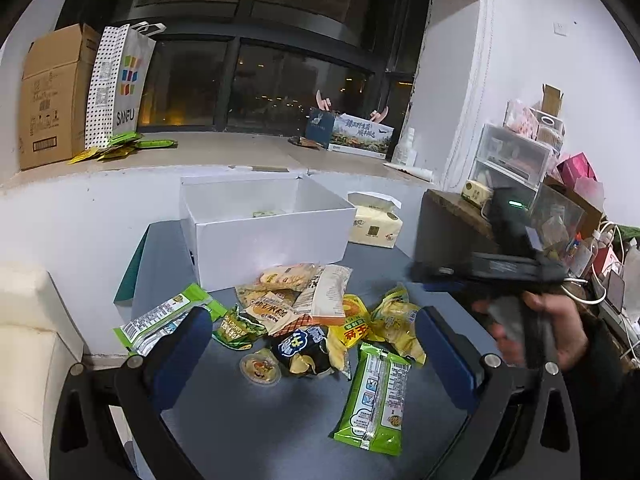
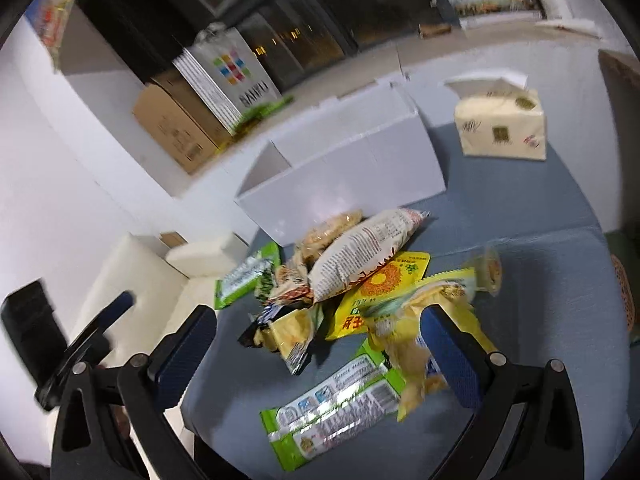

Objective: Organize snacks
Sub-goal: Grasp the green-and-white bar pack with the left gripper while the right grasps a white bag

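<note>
A pile of snack packets [image 1: 304, 312] lies on the grey table in front of an open white box [image 1: 264, 224]. A green packet [image 1: 374, 396] lies nearest, another green one [image 1: 160, 318] at the left, and a small jelly cup [image 1: 260, 366] sits by a dark blue packet [image 1: 304, 344]. My left gripper [image 1: 314, 354] is open above the pile, holding nothing. My right gripper [image 2: 320, 354] is open above the pile's near side, over a green packet [image 2: 336, 404] and yellow packets [image 2: 416, 320]. The white box [image 2: 348, 176] stands behind the pile. The right gripper's body shows blurred in the left wrist view [image 1: 516, 264].
A tissue pack [image 1: 374, 224] stands right of the box. A dark cabinet [image 1: 448, 232] with clear drawers and clutter is at the right. A window ledge behind holds a cardboard box [image 1: 52, 96] and a paper bag [image 1: 120, 84]. A cream sofa [image 1: 32, 344] is at the left.
</note>
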